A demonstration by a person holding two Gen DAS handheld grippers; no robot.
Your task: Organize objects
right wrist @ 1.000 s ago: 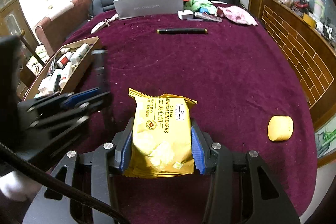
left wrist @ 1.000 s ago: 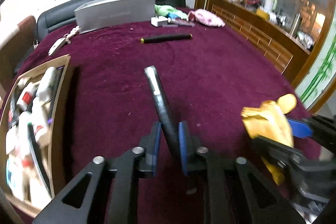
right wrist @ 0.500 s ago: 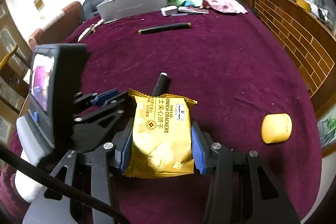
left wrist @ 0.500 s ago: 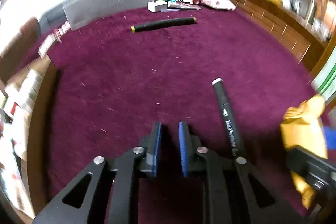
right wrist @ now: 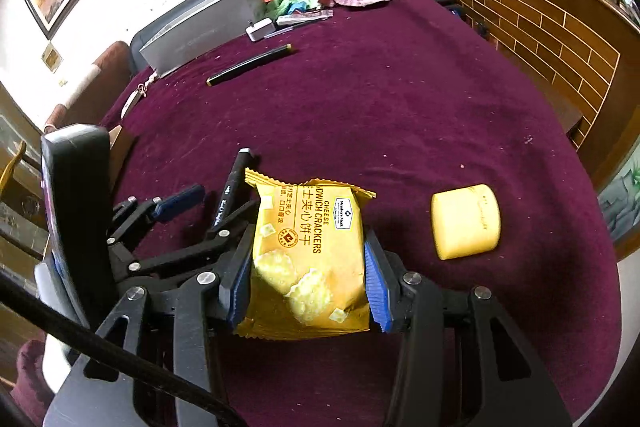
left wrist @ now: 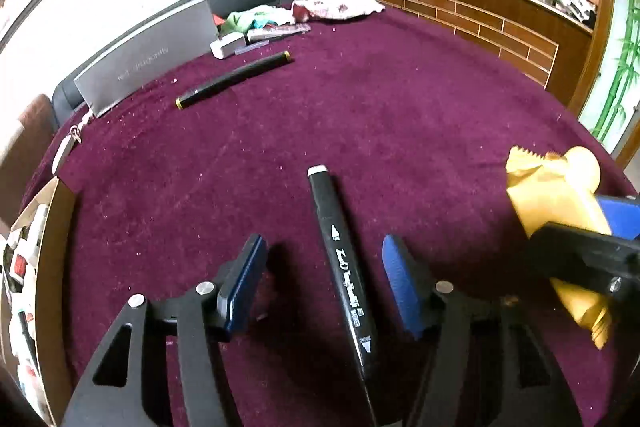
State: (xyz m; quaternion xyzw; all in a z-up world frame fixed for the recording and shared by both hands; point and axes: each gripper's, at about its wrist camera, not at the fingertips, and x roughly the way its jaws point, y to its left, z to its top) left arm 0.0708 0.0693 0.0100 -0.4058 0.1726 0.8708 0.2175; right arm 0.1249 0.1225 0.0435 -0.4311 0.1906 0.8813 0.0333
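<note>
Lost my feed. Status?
Left gripper opening, marker lying loose between jaws. Right gripper shut on cracker packet. Nothing blocking.

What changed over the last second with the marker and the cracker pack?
The left tongs let go of the marker: a second ago they were clamped on it, now it lies on the cloth between jaws that are opening, pads clear of it. The right tongs stay clamped on the cracker pack. The yellow block stayed on the cloth.
</note>
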